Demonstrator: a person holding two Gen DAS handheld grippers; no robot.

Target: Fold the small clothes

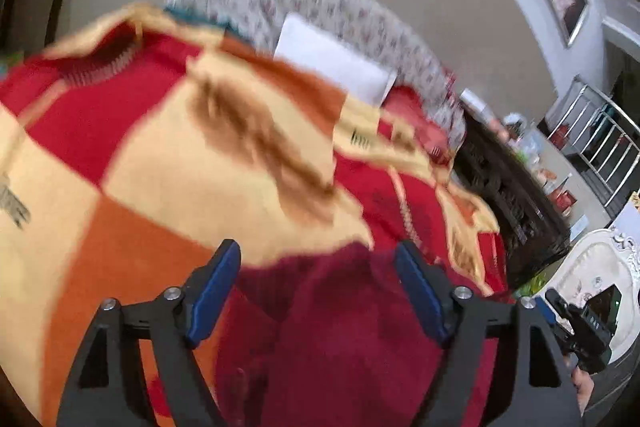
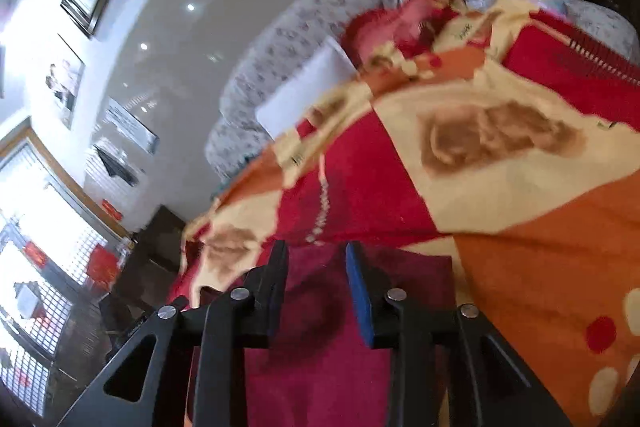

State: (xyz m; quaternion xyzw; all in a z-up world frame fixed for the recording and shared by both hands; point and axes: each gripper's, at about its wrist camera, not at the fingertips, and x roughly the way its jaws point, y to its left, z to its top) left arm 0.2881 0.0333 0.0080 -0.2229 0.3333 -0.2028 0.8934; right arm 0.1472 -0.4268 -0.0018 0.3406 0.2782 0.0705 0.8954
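The blanket [image 1: 160,155] was fuzzy matt cloth; the garment [image 1: 340,327] plush maroon; the left tool [image 1: 318,267] matt black plastic.

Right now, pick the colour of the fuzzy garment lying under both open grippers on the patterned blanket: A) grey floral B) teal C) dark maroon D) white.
C: the fuzzy garment between the fingers of the left gripper and right gripper is dark maroon, lying on the red, orange and cream blanket.
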